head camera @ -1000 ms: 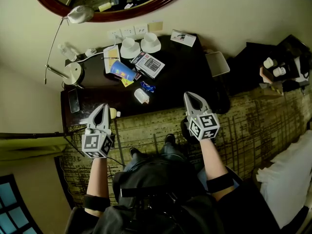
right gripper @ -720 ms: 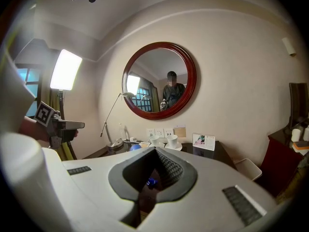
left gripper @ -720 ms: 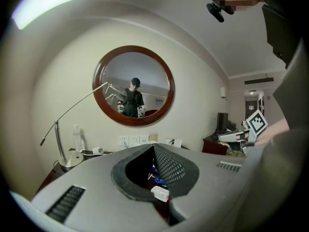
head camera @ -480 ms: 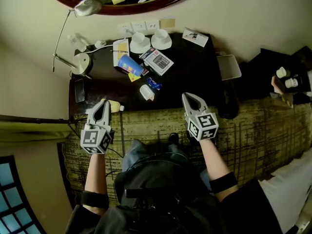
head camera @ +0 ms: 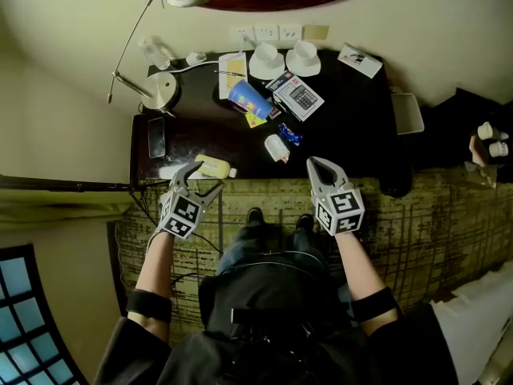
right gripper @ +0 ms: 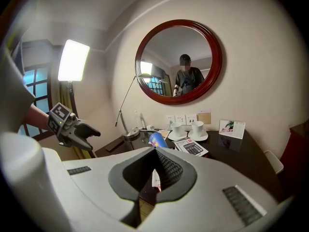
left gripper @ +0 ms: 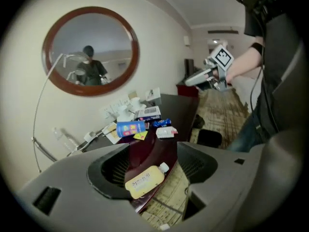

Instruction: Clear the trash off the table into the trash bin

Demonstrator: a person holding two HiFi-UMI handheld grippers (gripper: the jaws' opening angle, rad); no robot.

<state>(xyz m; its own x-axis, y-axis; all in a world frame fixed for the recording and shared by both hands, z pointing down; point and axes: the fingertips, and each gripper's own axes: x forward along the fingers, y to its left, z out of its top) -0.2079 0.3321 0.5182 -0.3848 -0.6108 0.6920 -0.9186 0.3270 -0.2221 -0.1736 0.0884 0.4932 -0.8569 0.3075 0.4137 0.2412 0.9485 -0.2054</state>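
Bench (head camera: 353, 127): dark top, set against the far wall.
Left gripper (head camera: 203, 178): at the near left edge, tilted downward. Its fingers have just been opening and stand wide, released, with the yellow bottle (head camera: 213, 167) between them, unpressed.
Right gripper (head camera: 315, 164): at the near edge, pointing far, fingers clenched together, empty.
Yellow bottle: lying flat on the bench's near left edge, white cap to the right.
Blue cup (head camera: 248, 99): on its side, farther back.
White packet (head camera: 276, 147): near centre.
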